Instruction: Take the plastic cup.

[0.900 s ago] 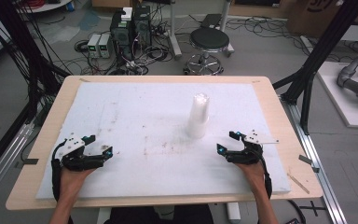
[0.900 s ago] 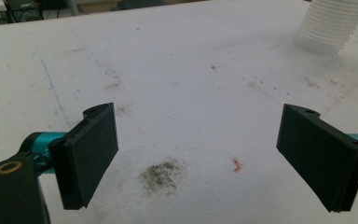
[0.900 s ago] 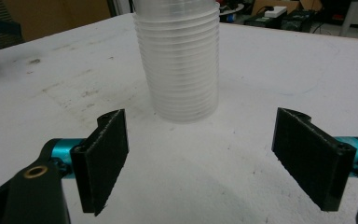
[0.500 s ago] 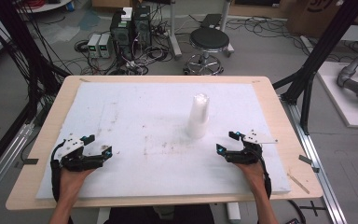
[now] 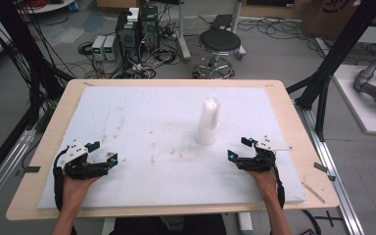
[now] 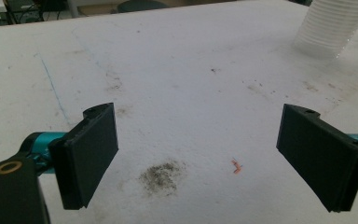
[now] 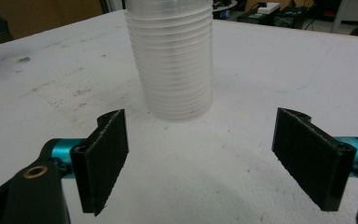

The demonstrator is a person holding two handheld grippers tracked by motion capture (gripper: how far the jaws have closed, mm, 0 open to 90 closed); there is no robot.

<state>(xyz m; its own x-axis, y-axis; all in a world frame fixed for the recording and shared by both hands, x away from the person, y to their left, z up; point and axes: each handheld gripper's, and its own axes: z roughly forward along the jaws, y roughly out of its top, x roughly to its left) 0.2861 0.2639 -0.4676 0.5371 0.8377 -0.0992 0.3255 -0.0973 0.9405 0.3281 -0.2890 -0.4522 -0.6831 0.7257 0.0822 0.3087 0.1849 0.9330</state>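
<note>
Cup stack [image 5: 208,121] upright betw. open grippers, untouched.

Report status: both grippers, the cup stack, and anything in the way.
Left gripper open, empty. Right gripper open, empty, facing the cup stack. Stack upright on the white mat, untouched. Nothing between it and the right gripper.

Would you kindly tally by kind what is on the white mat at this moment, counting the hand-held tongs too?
Stack of clear plastic cups: 1, upright
Tongs: 2, left tongs and right tongs, both open and apart from the stack
White mat: 1
Total: 4
</note>
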